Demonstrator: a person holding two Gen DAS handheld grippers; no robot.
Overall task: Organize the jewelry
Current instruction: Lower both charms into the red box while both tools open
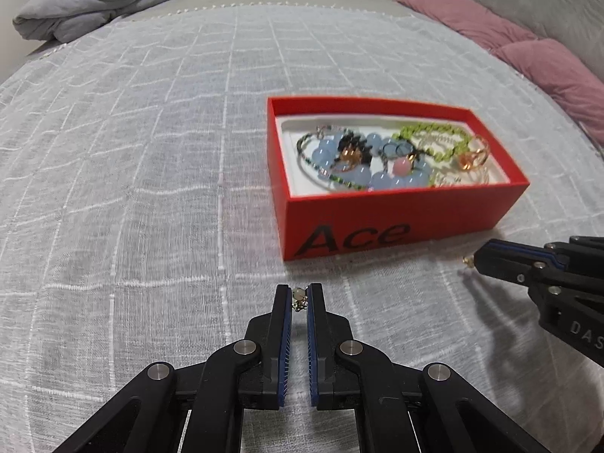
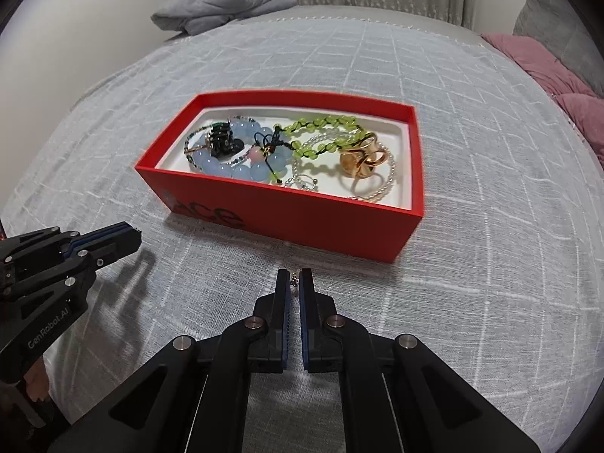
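A red "Ace" box (image 1: 377,222) (image 2: 287,213) sits on the bed and holds several pieces: a blue bead bracelet (image 1: 381,179) (image 2: 241,168), a green bead strand (image 1: 445,139) (image 2: 321,128), a gold ring (image 1: 472,156) (image 2: 358,160) and a black clip (image 2: 222,139). My left gripper (image 1: 301,296) (image 2: 137,236) is shut on a small pearl earring (image 1: 299,297), in front of the box. My right gripper (image 2: 294,279) (image 1: 476,258) is shut on a small earring (image 2: 294,278), whose gold end (image 1: 468,261) pokes out in the left wrist view.
The bed has a grey checked cover (image 1: 132,188) (image 2: 490,264). A folded grey blanket (image 1: 90,0) (image 2: 222,3) lies at the far edge. Pink cushions (image 1: 528,49) (image 2: 558,75) lie at the right.
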